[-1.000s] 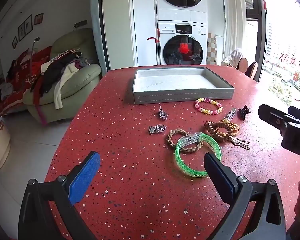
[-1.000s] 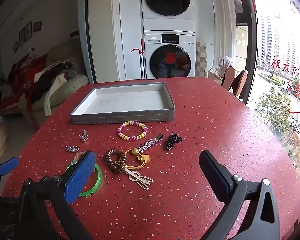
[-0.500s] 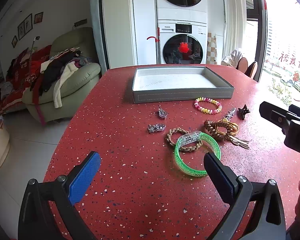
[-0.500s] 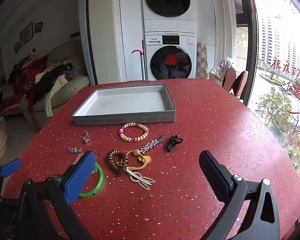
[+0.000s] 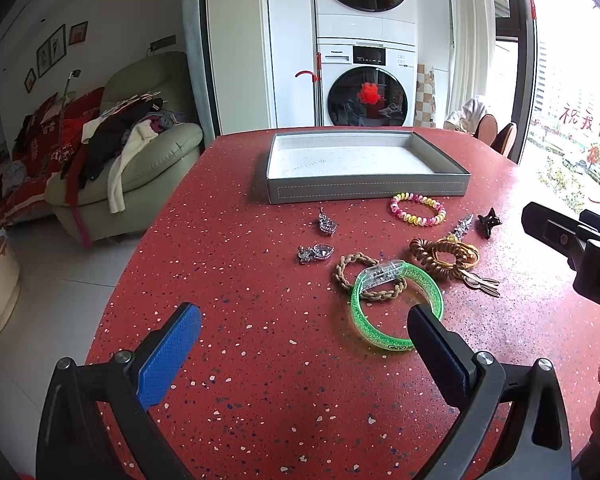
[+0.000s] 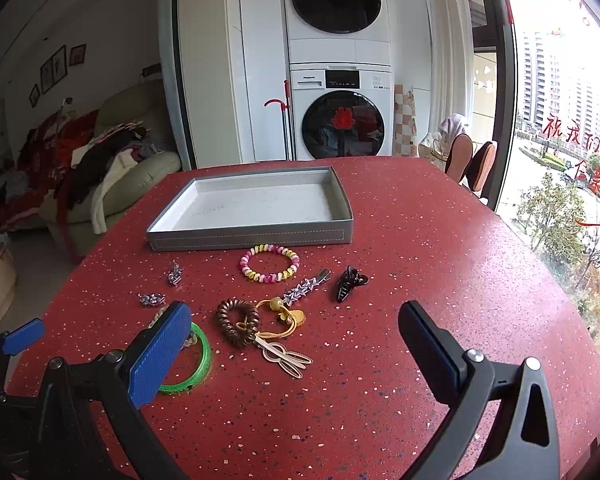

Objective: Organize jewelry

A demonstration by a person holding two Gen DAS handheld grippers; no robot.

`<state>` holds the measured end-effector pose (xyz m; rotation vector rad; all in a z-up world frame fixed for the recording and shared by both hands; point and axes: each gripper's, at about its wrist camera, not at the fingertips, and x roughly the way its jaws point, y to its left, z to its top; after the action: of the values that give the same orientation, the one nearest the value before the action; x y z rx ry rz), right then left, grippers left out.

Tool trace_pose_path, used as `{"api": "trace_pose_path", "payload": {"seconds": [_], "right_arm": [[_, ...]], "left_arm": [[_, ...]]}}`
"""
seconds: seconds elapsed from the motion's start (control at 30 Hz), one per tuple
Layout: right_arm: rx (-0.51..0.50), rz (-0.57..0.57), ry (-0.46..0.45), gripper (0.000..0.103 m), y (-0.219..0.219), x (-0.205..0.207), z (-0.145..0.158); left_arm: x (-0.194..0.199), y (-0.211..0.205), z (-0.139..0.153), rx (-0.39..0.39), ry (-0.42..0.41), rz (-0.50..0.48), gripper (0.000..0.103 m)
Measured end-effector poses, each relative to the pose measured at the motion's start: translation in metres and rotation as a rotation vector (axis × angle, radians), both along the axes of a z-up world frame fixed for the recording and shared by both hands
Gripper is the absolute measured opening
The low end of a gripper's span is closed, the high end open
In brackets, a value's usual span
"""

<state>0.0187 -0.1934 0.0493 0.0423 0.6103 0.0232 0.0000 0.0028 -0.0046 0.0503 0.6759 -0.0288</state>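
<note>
A grey tray (image 5: 364,191) (image 6: 248,237) with a white bare floor sits at the back of the red table. In front of it lie loose pieces: a pink-yellow bead bracelet (image 5: 417,210) (image 6: 269,263), a green bangle (image 5: 396,307) (image 6: 196,364), a braided band (image 5: 366,276), a brown coil tie (image 6: 237,322), a black claw clip (image 6: 349,283), a star clip (image 6: 305,287) and two silver charms (image 5: 326,224) (image 5: 315,253). My left gripper (image 5: 304,326) is open above the near table. My right gripper (image 6: 294,322) is open, short of the pile.
The red speckled table (image 6: 420,248) has its left edge near a green sofa (image 5: 140,160) piled with clothes. Stacked washing machines (image 6: 340,116) stand behind. Chairs (image 6: 472,164) and a window are at the right.
Both grippers have edged slightly forward and the views tilted a little; the tray and jewelry lie where they were. Both stay open.
</note>
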Motion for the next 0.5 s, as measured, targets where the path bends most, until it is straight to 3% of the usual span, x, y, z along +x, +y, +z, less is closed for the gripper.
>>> {"api": "trace_pose_path", "payload": {"seconds": [0.5], "right_arm": [[0.001,0.0,-0.001,0.103,-0.0003,0.0,0.0001]], "left_arm": [[-0.0001,0.0008,-0.0002,-0.001,0.002,-0.001,0.103]]}}
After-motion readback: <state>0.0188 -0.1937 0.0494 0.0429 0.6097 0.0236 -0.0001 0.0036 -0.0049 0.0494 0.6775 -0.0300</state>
